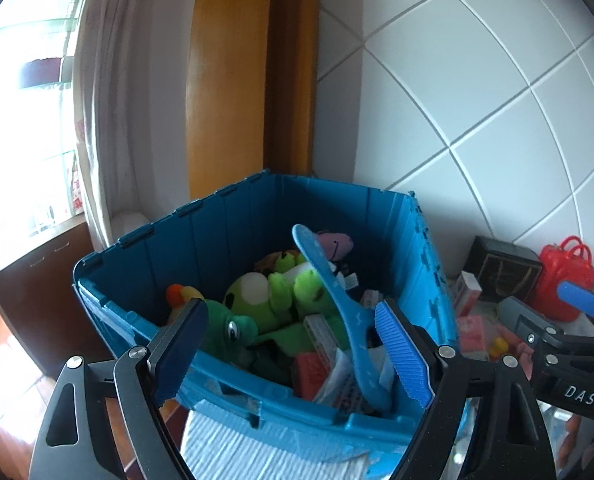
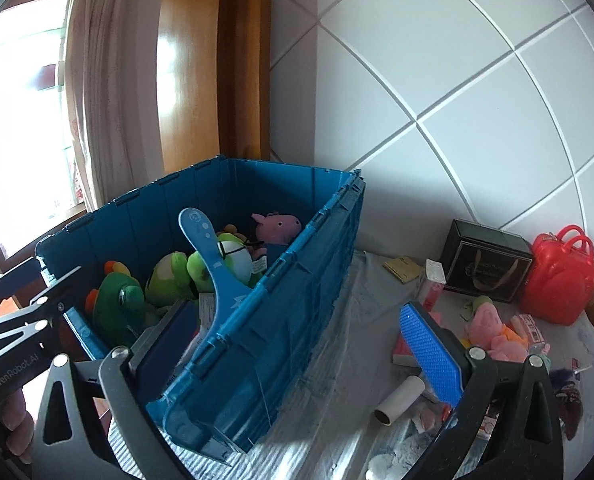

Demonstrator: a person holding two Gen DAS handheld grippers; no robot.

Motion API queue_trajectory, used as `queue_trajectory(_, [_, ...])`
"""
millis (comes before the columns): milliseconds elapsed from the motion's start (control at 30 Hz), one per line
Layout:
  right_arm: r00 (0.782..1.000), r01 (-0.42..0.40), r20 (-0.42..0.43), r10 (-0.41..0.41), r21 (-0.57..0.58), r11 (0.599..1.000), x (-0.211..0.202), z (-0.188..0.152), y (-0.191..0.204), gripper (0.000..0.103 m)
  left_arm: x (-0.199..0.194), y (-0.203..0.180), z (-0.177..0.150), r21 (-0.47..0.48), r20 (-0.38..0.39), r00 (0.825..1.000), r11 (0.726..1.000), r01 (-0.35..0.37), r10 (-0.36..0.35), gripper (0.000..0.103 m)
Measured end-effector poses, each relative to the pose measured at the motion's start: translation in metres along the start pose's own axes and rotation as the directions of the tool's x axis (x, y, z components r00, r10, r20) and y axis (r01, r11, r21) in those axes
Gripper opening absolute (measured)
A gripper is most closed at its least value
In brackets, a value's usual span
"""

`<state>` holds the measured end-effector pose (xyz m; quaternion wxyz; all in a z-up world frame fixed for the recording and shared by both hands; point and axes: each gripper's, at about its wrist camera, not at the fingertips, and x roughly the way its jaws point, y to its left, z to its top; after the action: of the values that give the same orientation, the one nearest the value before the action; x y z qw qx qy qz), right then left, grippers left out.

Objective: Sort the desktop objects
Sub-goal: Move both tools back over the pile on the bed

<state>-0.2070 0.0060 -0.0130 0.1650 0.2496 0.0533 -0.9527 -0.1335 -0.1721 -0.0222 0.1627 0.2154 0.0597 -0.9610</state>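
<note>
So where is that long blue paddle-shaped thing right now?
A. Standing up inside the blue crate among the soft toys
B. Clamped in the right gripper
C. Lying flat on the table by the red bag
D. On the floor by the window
A: the blue paddle stands tilted inside the blue crate, handle end up, among the green soft toys; neither gripper holds it.

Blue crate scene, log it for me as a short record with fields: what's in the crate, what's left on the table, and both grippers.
container: blue crate, open top
in crate: green plush toys, pink pig plush, blue paddle standing against the wall
left on table: black box, red bag, cardboard roll, pink toys
left gripper: open, empty, over crate
right gripper: open, empty, astride the crate's wall
</note>
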Motion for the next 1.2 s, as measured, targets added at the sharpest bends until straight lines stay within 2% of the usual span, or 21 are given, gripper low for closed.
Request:
queue_trajectory(200, [0.997, 0.074, -0.010, -0.073, 0.070, 0.995, -0.022, -0.023, -0.043, 0.103, -0.014, -0.046, -0.005, 0.062, 0.012, 0.996, 0.994, 0.092, -0.093, 0.086])
queue_trajectory(367, [0.986, 0.169, -0.035, -0.166, 0.130, 0.977, -0.043, -0.044, -0.093, 0.103, -0.024, -0.099, -0.011, 0.116, 0.007, 0.979, 0.973, 0.200, -0.203, 0.086])
queue_trajectory(533, [0.968, 0.250, -0.077, -0.240, 0.171, 0.953, -0.062, -0.066, -0.147, 0.103, -0.021, -0.157, -0.021, 0.157, -0.046, 0.963, 0.950, 0.269, -0.265, 0.086])
queue_trajectory(933, [0.930, 0.351, -0.190, -0.315, 0.206, 0.913, -0.084, -0.112, -0.266, 0.103, -0.010, -0.287, -0.062, 0.197, -0.175, 0.928, 0.912, 0.361, -0.330, 0.086])
queue_trajectory(1200, [0.907, 0.381, -0.276, -0.317, 0.224, 0.897, -0.081, -0.153, -0.337, 0.103, 0.010, -0.349, -0.103, 0.205, -0.279, 0.915, 0.913, 0.354, -0.292, 0.086])
